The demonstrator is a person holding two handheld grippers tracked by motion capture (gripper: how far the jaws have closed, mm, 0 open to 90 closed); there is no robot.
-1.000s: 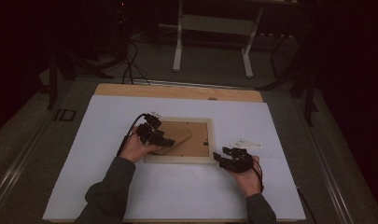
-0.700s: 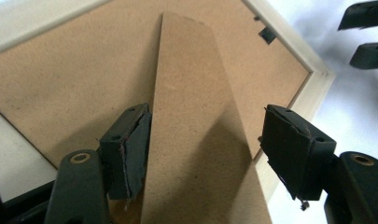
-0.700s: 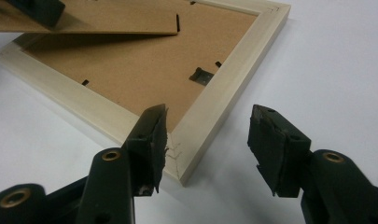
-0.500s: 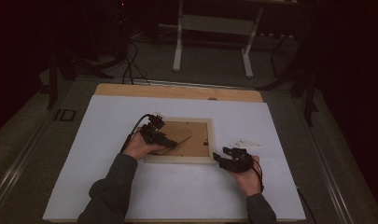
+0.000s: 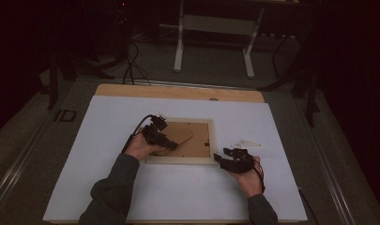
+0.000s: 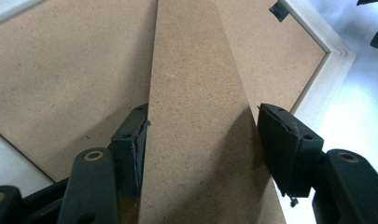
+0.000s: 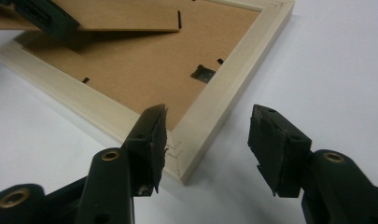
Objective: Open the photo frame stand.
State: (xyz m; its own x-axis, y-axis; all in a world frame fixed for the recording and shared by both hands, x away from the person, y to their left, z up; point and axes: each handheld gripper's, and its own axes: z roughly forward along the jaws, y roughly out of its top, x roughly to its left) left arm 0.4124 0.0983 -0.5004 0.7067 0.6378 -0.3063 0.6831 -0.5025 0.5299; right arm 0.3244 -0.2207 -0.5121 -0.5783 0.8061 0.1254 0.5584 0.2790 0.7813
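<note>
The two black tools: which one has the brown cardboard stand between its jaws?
The left tool. The brown fibreboard stand flap of the pale wooden picture frame runs up between its jaws, while the right tool just straddles the frame's corner.

Dim overhead light falls on the white table (image 5: 178, 197) in the high view while the room behind sinks into near-black, with grain and soft detail throughout. In the left gripper view the fibreboard stand (image 6: 196, 116) is evenly lit and sharp, casting a dark shadow along its right edge, while the black jaws at the bottom go soft. In the right gripper view the pale frame (image 7: 224, 98) is crisp under bright, flat light, a shadow lying beneath the raised board, the white surface nearly washed out
</note>
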